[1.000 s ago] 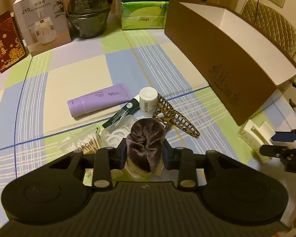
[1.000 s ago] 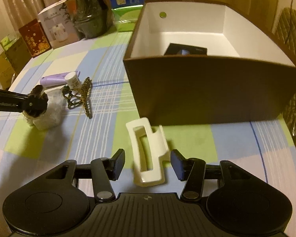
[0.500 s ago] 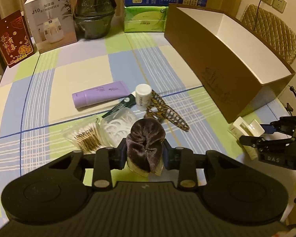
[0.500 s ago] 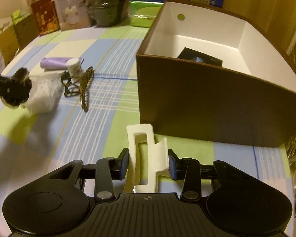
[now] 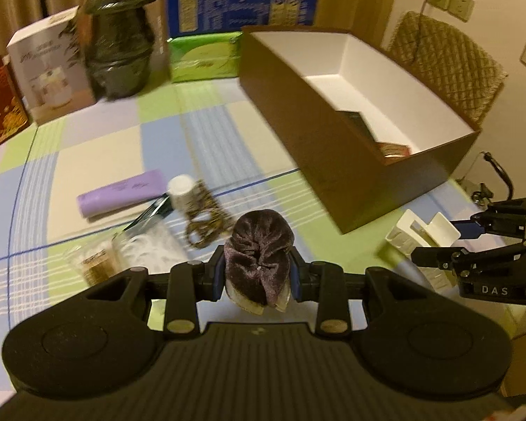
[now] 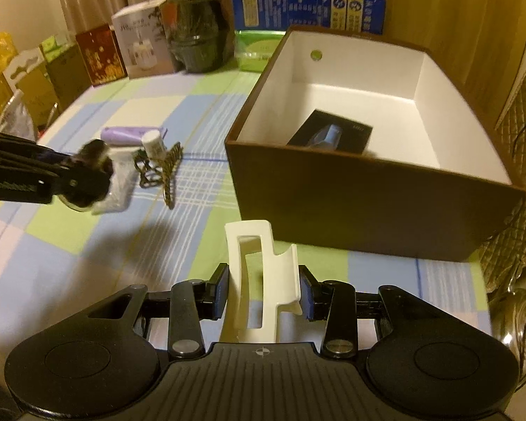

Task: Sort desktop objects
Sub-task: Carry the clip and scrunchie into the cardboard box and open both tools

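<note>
My left gripper (image 5: pixel 257 277) pinches the scrunchie (image 5: pixel 259 249), my right gripper (image 6: pixel 263 293) the white clip (image 6: pixel 259 273) — both lifted near the box (image 6: pixel 350 189); its wall could snag them.

We see left gripper (image 5: pixel 258 275): matte black ribbed body, blue pads (image 5: pixel 220 273) | right gripper (image 6: pixel 263 289): same, silver screws, white "DAS" marking.

Box (image 5: pixel 354 161) near wall hides most of its contents in the left wrist view: only the edges of a dark item (image 5: pixel 359 124) and a reddish one (image 5: pixel 394 149) show. Cotton-swab packet (image 5: pixel 94 263) smeared by motion blur (label unreadable). Blue carton (image 6: pixel 308 8) print too small to read.
</note>
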`<state>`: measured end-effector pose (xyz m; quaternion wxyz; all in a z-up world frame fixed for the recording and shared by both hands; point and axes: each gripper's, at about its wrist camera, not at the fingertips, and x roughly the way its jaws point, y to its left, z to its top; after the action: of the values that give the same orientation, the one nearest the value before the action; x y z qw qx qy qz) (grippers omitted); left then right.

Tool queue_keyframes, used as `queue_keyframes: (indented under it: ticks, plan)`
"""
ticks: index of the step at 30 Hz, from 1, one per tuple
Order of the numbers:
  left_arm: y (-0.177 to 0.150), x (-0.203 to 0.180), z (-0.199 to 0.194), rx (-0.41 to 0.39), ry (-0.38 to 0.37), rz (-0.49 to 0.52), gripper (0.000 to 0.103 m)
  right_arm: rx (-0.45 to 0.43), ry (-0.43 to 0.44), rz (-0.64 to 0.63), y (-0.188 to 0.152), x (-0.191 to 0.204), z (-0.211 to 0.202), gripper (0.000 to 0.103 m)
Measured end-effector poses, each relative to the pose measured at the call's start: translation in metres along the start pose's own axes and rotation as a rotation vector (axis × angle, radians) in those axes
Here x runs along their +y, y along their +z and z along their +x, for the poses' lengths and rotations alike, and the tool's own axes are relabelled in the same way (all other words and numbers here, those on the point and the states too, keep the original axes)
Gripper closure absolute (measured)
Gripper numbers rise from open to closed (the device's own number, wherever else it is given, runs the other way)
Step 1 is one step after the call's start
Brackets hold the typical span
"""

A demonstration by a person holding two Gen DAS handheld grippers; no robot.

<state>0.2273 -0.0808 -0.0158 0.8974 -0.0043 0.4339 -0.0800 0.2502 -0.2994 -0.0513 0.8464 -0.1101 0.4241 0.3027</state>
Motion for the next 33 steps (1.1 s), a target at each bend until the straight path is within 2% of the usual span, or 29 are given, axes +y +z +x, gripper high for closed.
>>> queue_keyframes:
  ticks: [11, 19, 27, 33]
  plan:
    - [0.022, -0.057, -0.010, -0.061, -0.070, 0.065, 0.073, -0.051, 0.042, 0.070, -0.001, -0.045, -0.052, 0.066]
    - [0.048, -0.087, -0.013, -0.112, -0.095, 0.102, 0.073, -0.138, 0.037, 0.165, 0.021, -0.090, -0.080, 0.066]
    - [0.085, -0.102, 0.006, -0.144, -0.100, 0.127, 0.073, -0.209, 0.020, 0.148, 0.066, -0.115, -0.066, 0.066]
    - [0.118, -0.108, 0.033, -0.134, -0.089, 0.127, 0.073, -0.212, 0.001, 0.122, 0.096, -0.128, -0.037, 0.066]
